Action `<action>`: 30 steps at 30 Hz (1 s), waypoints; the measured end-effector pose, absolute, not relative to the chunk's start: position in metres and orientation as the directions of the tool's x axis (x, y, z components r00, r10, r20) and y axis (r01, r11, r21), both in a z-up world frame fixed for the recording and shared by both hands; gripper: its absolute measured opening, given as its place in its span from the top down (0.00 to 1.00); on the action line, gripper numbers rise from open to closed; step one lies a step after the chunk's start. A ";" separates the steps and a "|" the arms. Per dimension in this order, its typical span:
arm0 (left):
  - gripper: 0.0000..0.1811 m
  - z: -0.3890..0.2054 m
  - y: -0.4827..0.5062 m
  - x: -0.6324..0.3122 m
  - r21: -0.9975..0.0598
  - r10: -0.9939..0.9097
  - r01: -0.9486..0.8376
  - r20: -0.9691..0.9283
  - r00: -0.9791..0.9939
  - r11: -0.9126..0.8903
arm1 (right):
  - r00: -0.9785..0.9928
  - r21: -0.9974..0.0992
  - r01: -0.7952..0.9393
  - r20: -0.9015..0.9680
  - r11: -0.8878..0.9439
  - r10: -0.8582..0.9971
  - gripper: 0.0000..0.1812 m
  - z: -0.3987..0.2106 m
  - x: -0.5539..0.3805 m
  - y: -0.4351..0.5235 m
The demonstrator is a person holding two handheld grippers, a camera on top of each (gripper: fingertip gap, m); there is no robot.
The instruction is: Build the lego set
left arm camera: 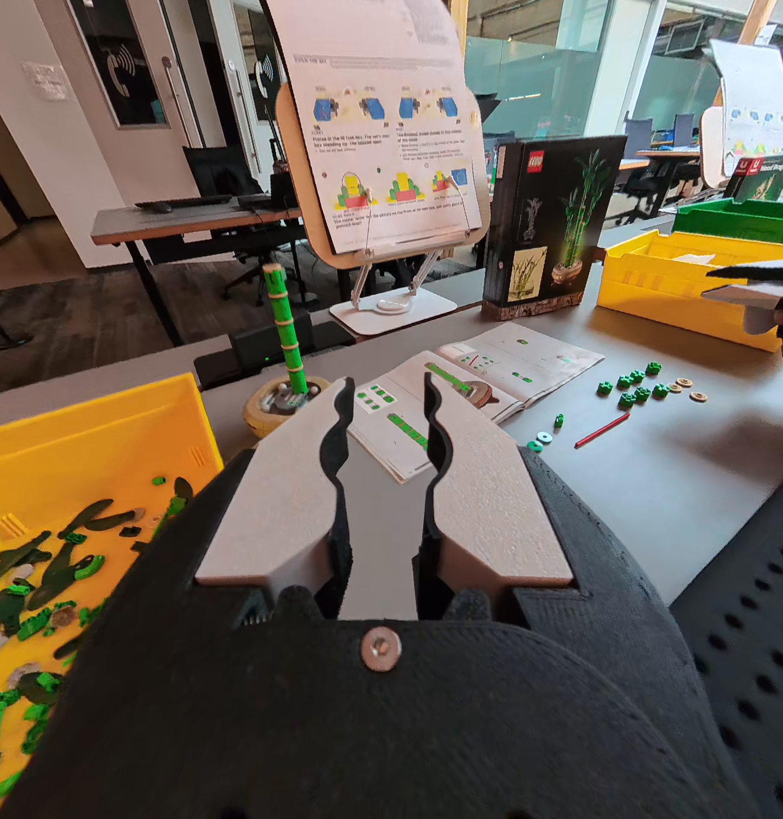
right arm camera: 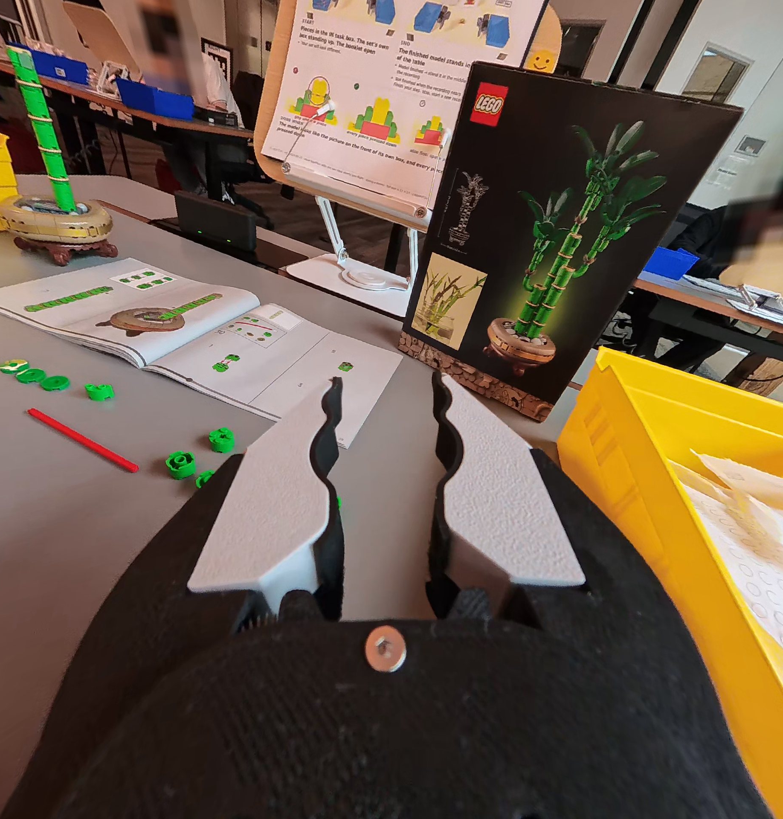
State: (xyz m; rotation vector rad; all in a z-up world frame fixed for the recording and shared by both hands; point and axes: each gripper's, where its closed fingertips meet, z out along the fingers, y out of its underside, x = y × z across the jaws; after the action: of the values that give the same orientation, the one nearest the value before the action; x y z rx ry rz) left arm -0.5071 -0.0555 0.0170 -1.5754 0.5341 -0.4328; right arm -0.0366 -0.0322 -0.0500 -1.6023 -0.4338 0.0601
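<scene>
A partly built bamboo model stands on the grey table: a green stalk (left arm camera: pixel 285 328) (right arm camera: pixel 44 133) rising from a tan round pot (left arm camera: pixel 274 410) (right arm camera: pixel 55 221). An open instruction booklet (left arm camera: pixel 491 385) (right arm camera: pixel 168 319) lies in the middle. Loose green round bricks (left arm camera: pixel 633 385) (right arm camera: pixel 180 464), tan rings (left arm camera: pixel 684 382), flat green discs (right arm camera: pixel 42 376) and a red rod (left arm camera: pixel 602 430) (right arm camera: pixel 82 439) lie on the table. My left gripper (left arm camera: pixel 385 385) is open and empty above the booklet's near edge. My right gripper (right arm camera: pixel 385 381) is open and empty over the booklet's right corner. Its fingers show in the left wrist view (left arm camera: pixel 753 283).
A yellow bin (left arm camera: pixel 70 487) of green and dark pieces sits at the left. Another yellow bin (left arm camera: pixel 673 288) (right arm camera: pixel 646 465) holding white bags sits at the right. The set's box (left arm camera: pixel 549 226) (right arm camera: pixel 558 230) stands upright behind the booklet. A sheet stand (left arm camera: pixel 389 177) (right arm camera: pixel 381 111) is at the back. The gap from one gripper's tips to the other's is roughly 50 centimeters. The red rod (left arm camera: pixel 602 430) is about 20 centimeters from my right fingertips. Seen from the right wrist view (right arm camera: pixel 79 438) as well.
</scene>
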 end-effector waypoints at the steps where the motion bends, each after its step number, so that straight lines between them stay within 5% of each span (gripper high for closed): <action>1: 0.83 0.025 -0.055 -0.509 -0.996 -0.575 -0.082 -0.055 0.816 -0.021 | 0.924 -0.970 0.243 0.227 -0.015 0.306 0.77 -0.050 -0.036 -0.032; 11: 0.83 0.130 -0.046 -0.532 -0.937 -0.487 -0.280 -0.348 0.801 0.209 | 0.937 -0.966 0.252 0.229 -0.057 0.265 0.84 -0.059 -0.026 -0.028; 18: 0.83 0.184 -0.047 -0.540 -0.928 -0.537 -0.208 -0.351 0.767 0.309 | 0.937 -0.957 0.276 0.246 -0.095 0.246 0.90 -0.066 -0.022 -0.025; 30: 0.84 0.101 0.005 -0.583 -0.861 -0.563 -0.508 -0.410 0.718 -0.020 | 0.931 -0.931 0.343 0.321 -0.121 0.174 0.96 -0.075 -0.013 -0.018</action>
State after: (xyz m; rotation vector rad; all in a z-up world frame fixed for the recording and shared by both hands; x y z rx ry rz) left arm -0.5834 0.0047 0.1011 -1.6606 0.8722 -0.0541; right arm -0.0128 -0.0176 -0.0752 -1.7007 -0.3960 -0.1504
